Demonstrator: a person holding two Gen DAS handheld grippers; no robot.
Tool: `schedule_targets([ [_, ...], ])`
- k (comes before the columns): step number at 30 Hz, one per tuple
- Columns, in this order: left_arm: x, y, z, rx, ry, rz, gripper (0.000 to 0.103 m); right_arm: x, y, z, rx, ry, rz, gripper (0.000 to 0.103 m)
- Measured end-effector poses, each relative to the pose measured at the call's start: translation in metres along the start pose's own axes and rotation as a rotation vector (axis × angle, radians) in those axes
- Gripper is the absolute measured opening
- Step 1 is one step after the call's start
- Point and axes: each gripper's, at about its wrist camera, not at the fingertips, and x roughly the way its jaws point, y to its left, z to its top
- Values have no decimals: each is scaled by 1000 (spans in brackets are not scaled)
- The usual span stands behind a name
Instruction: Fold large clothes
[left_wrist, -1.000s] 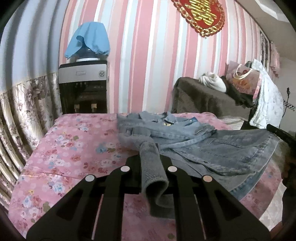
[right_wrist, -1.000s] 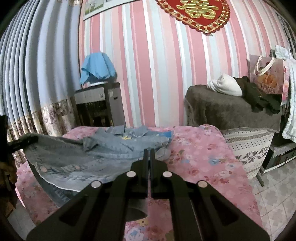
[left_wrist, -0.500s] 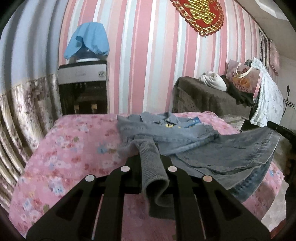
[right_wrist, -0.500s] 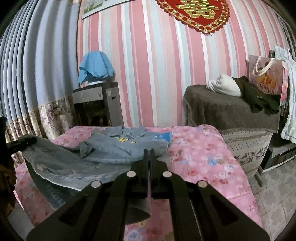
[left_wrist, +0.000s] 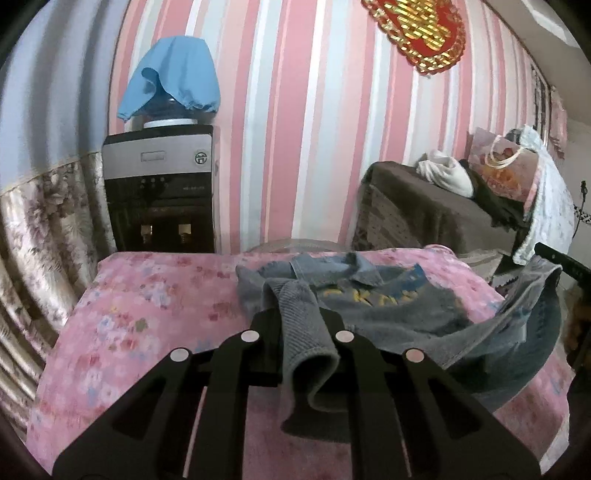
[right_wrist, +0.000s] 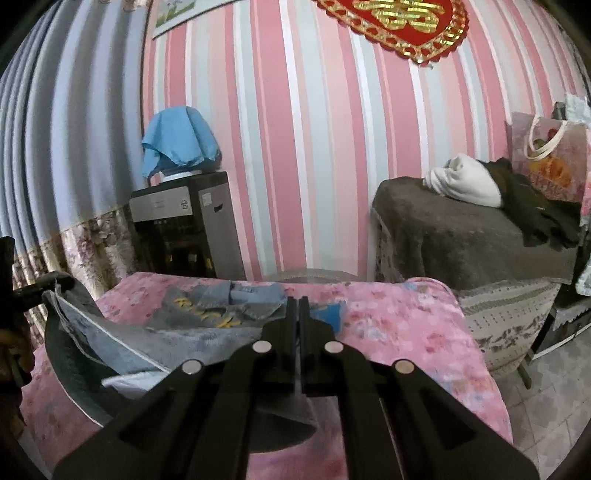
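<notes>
Pink-and-white striped wall behind, red-and-gold ornament (right_wrist: 391, 22) high on it. Water dispenser (left_wrist: 159, 188) against the wall, its bottle under a blue cloth cover (left_wrist: 171, 75). Right of it, a piece of furniture under a brown cover (right_wrist: 461, 236), carrying a white bundle (right_wrist: 465, 181), dark clothes (right_wrist: 535, 206) and a pink gift bag (right_wrist: 550, 162).

Counter (left_wrist: 147, 295) wears a pink floral cloth. Denim jacket (left_wrist: 388, 299) lies on it, collar toward the wall, yellow lettering showing; the near part is lifted off the cloth and sags in a curve between the two grippers.

Left gripper (left_wrist: 297, 328): jaws clamped on a grey ribbed cuff or hem edge of the jacket, fabric bunched between the fingers (left_wrist: 266, 328) and drooping over toward the camera.

Right gripper (right_wrist: 298, 325): jaws together with only a thin slit between them, and a fold of jacket fabric hangs just below and behind the tips. Looks pinched, though the contact point itself is hidden by the fingers (right_wrist: 284, 332).

In the right wrist view, the other gripper's tip sits at far left, holding the opposite jacket corner up. In the left wrist view, a dark gripper edge at far right does the same. Frames are motion-blurred; fine fabric detail is unreadable.
</notes>
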Motion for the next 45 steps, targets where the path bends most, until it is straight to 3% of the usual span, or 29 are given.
schedule_targets([
  [5,75,19,42,-17,49,19,8,66,-17,31,21,38,-15,0],
  [10,162,42,60,-39,146,40,9,149,-36,49,35,116,-29,0],
  [15,246,56,58,-57,255,51,13,235,-49,43,28,231,-65,0],
  [17,284,61,50,-63,340,62,14,266,-58,35,41,289,-112,0],
  [20,312,67,37,-93,419,53,27,289,-71,28,84,324,-130,5],
  [21,315,69,36,-103,437,36,33,288,-72,26,81,321,-136,13],
  [22,314,70,35,-109,442,22,46,283,-72,25,78,306,-137,39],
  [23,309,72,37,-104,445,21,61,272,-71,24,71,279,-139,53],
  [24,301,73,39,-87,428,55,99,264,-70,23,64,264,-131,65],
  [25,285,75,43,-55,381,90,100,254,-67,22,54,251,-117,65],
  [29,244,87,48,-29,338,129,100,218,-57,9,17,242,-50,67],
  [31,229,77,46,45,318,153,100,211,-49,2,-11,269,-36,68],
  [34,219,51,36,101,320,88,100,212,-38,-5,-37,307,-14,69],
  [39,243,20,31,169,366,72,100,249,-13,-5,-113,402,-6,78],
  [45,313,21,26,157,510,90,100,312,-3,-15,-125,559,-13,75],
])
